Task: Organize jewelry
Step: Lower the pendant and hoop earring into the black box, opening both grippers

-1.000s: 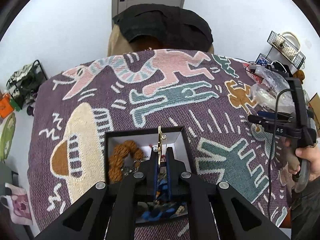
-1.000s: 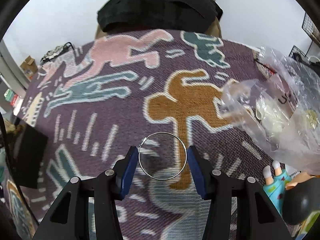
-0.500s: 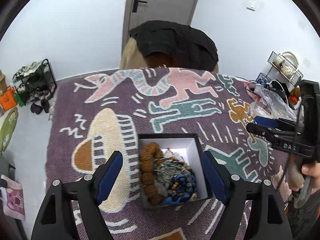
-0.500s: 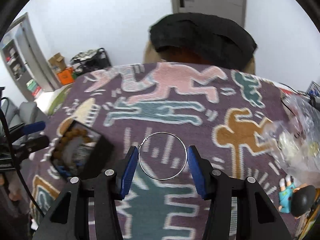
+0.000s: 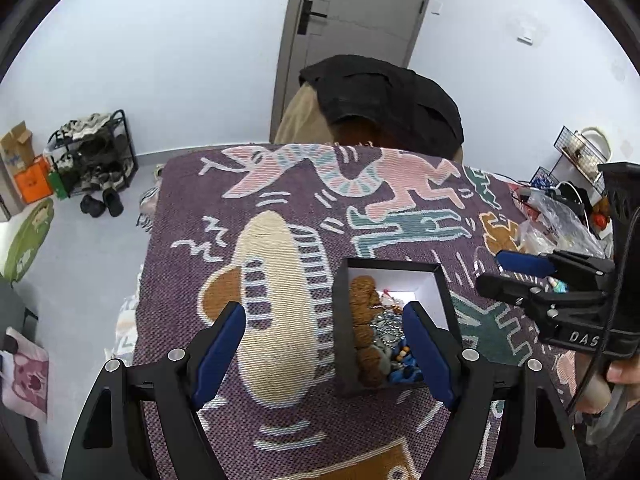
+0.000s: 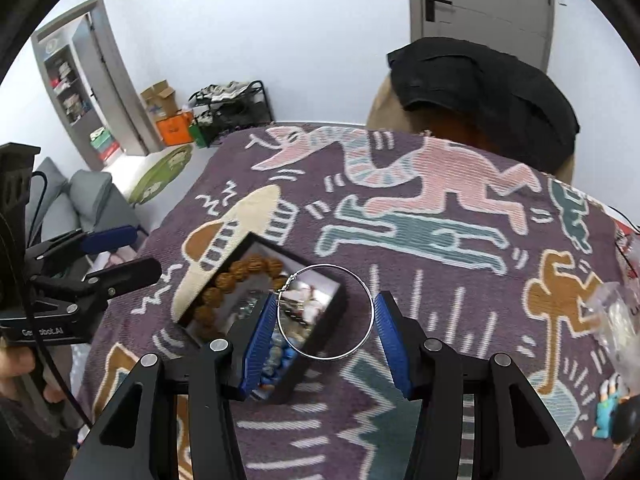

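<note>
A black jewelry box (image 5: 342, 320) with a white lining sits on the patterned purple cloth. It holds a brown bead bracelet (image 5: 364, 320), blue beads and chains. My left gripper (image 5: 326, 344) is open and empty, raised above the box's left side. My right gripper (image 6: 326, 322) is shut on a large silver hoop earring (image 6: 370, 300), held across its width between the blue pads, above the right part of the box (image 6: 240, 254). The bracelet (image 6: 244, 270) shows there too. Each gripper appears in the other's view: right (image 5: 516, 268), left (image 6: 116, 254).
Clear plastic bags (image 5: 560, 220) with small items lie at the cloth's right edge, also in the right wrist view (image 6: 620, 320). A small toy figure (image 6: 610, 412) lies at the near right. A chair with a black garment (image 5: 384, 96) stands behind the table. A shoe rack (image 5: 94, 152) is on the floor.
My left gripper opened, let go of a gold piece over the box, and drew back up. My right gripper carried the hoop earring left, from the bags to over the box.
</note>
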`<control>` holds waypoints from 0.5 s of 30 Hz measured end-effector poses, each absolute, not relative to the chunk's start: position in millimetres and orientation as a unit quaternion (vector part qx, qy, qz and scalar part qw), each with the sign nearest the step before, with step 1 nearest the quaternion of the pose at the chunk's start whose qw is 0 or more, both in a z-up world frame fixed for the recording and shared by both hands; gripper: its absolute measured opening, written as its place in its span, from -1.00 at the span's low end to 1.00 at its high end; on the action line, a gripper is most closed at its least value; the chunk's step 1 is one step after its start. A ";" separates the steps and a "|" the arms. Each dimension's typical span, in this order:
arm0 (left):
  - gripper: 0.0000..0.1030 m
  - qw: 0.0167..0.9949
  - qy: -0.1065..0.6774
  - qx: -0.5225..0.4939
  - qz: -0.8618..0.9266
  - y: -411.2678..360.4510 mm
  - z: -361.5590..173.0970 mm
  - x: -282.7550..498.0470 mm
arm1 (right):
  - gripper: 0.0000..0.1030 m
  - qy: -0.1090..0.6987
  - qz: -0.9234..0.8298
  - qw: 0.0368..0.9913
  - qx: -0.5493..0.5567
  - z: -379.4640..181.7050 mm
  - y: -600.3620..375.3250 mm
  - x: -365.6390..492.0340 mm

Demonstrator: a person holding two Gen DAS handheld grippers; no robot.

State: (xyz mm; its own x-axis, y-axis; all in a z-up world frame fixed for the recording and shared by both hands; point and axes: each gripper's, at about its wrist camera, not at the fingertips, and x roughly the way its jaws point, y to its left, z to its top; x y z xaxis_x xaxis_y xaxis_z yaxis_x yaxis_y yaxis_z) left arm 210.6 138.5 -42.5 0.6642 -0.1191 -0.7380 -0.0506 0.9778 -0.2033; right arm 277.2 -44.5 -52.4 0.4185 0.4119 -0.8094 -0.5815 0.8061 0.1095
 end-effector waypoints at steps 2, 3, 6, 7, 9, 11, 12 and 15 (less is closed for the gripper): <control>0.58 0.907 0.407 -0.107 -0.018 143.0 -42.6 209.2 | 0.00 0.453 0.301 0.834 -0.095 -55.2 -36.3 276.8; 0.58 0.907 0.406 -0.110 -0.016 145.3 -43.0 208.5 | 0.00 0.455 0.305 0.831 -0.094 -56.6 -31.4 276.3; 0.61 0.905 0.409 -0.113 -0.013 149.6 -44.9 207.8 | 0.00 0.453 0.316 0.828 -0.094 -58.4 -21.1 273.5; 0.65 0.905 0.409 -0.114 -0.013 149.1 -44.6 207.9 | 0.01 0.453 0.320 0.827 -0.092 -58.9 -18.3 272.8; 0.77 0.906 0.407 -0.115 -0.015 149.1 -44.2 206.1 | 0.09 0.461 0.331 0.820 -0.080 -60.1 -16.7 273.2; 0.88 0.908 0.402 -0.119 -0.018 149.0 -43.1 204.0 | 0.35 0.463 0.328 0.821 -0.071 -60.0 -20.0 273.0; 0.89 0.908 0.400 -0.121 -0.019 149.2 -42.3 203.4 | 0.36 0.458 0.322 0.826 -0.067 -58.8 -24.2 271.9; 0.90 0.909 0.397 -0.126 -0.018 149.3 -41.0 201.6 | 0.37 0.454 0.312 0.833 -0.056 -56.3 -35.6 268.6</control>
